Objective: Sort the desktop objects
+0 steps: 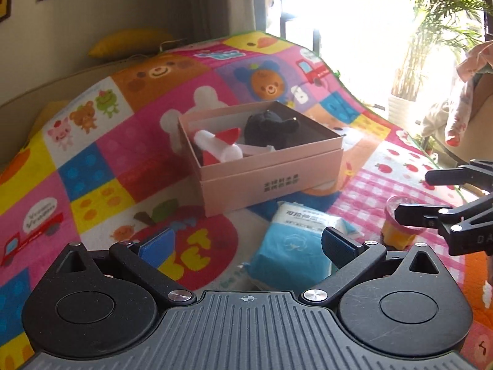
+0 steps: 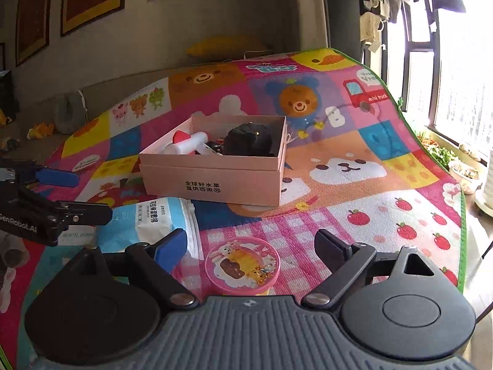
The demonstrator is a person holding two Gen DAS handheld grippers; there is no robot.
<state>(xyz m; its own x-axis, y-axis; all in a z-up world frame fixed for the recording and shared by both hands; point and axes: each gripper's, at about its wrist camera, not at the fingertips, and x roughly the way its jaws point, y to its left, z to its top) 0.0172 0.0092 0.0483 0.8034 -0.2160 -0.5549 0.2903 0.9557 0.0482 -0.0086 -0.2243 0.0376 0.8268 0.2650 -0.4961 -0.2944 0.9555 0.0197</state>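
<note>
A pink cardboard box [image 1: 271, 182] stands open on the colourful play mat; it also shows in the right wrist view [image 2: 212, 182]. Inside lie a white and red toy [image 1: 220, 146] and a black object [image 1: 271, 128]. A blue and white tissue pack [image 1: 295, 243] lies in front of the box, just ahead of my open, empty left gripper [image 1: 246, 243]. A small cup with a pink lid [image 2: 243, 265] sits between the fingers of my open right gripper [image 2: 251, 246], untouched. From the left wrist view the cup [image 1: 400, 231] shows under the right gripper [image 1: 419, 197].
The mat [image 2: 354, 215] covers a table whose right edge drops toward a window with plants [image 1: 431, 30]. A sofa with yellow cushions [image 2: 228, 44] stands behind. The left gripper [image 2: 77, 197] reaches in from the left over the tissue pack [image 2: 154, 219].
</note>
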